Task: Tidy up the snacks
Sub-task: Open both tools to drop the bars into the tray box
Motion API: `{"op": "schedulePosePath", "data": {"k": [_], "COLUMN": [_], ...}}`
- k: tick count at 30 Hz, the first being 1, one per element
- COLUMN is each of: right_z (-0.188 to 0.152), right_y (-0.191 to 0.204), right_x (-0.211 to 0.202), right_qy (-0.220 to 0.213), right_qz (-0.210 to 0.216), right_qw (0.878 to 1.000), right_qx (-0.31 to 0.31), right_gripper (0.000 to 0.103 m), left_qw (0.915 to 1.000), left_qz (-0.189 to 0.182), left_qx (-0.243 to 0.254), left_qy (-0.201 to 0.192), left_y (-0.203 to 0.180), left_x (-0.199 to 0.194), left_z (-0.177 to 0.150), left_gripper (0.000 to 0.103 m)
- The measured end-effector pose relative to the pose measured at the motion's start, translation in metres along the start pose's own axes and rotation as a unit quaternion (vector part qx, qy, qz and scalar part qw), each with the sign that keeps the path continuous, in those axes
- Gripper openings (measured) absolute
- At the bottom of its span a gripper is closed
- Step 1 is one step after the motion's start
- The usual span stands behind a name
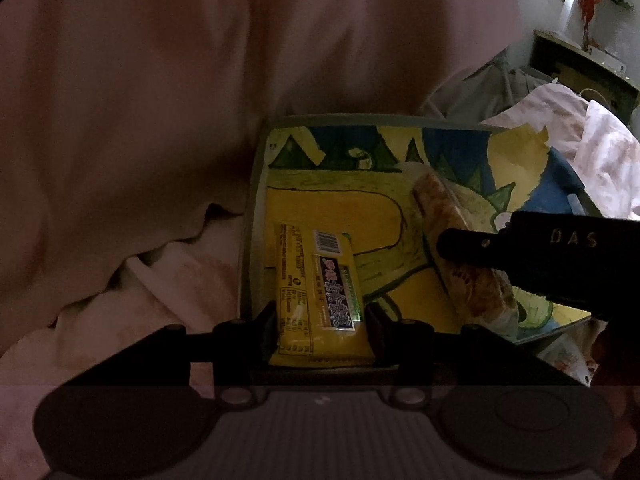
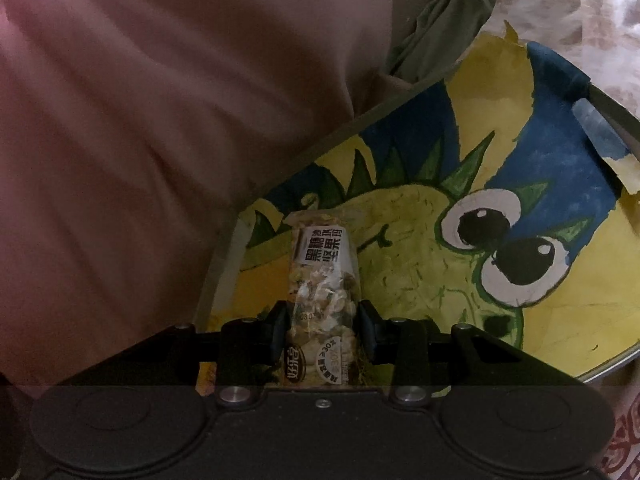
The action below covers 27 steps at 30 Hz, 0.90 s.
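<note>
Left hand-held gripper (image 1: 322, 322) clamps a yellow packet (image 1: 316, 296), right hand-held gripper (image 2: 323, 330) a nut bar (image 2: 322, 300), lower ends hidden.

Two snack packets in play: one yellow packet (image 1: 316, 292) and one clear nut bar (image 2: 322, 304), the same bar showing again in the left view. One painted tray (image 1: 256, 184) carries the dinosaur picture with two big cartoon eyes. Two grippers are on scene, left gripper (image 1: 322, 330) and right gripper (image 2: 322, 332), one packet apiece.
</note>
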State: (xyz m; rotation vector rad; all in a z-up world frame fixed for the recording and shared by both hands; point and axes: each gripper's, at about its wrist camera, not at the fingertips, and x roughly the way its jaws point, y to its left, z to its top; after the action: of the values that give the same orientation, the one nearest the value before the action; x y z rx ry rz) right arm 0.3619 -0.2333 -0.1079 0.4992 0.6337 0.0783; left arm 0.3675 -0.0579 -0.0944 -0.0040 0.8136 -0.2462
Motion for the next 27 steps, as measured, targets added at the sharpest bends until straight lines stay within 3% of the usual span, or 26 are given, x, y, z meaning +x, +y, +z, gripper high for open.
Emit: {"op": "schedulePosePath", "data": {"k": [4,8,13,17,27], "right_z": [-0.004,-0.003,0.001,0.008,0.017], "right_y": [0.0,0.0,0.005,0.011,0.031], "right_x": [0.0,0.0,-0.007,-0.024,-0.096], "right_qy": [0.008,0.012,0.011,-0.003,-0.052], "right_qz": [-0.004,-0.007,-0.004,0.001,0.0], "right_qw": [1.0,1.0,1.0,1.0,0.997], "right_qx": [-0.003,-0.006,-0.011,-0.013,-0.053], "right_gripper": [0.04,0.042,0.045,0.053,0.078], "left_qw": [0.9999,1.0,0.9999,0.9995,0.9946], "left_qz": [-0.004,-0.001,-0.005,-0.008,-0.011], "left_qx": [-0.01,-0.002,-0.002,-0.021,-0.07], "left_qy": [0.002,0.0,-0.01,-0.02,-0.076], "left_y": [0.003,-0.001,-0.003,-0.001,0.005], "left_x": [-0.003,-0.007,-0.024,-0.045,-0.117], "left_z": [-0.003,-0.005,-0.006,-0.009,-0.003], "left_gripper": [0.052,0.066,0.073,0.084,0.096]}}
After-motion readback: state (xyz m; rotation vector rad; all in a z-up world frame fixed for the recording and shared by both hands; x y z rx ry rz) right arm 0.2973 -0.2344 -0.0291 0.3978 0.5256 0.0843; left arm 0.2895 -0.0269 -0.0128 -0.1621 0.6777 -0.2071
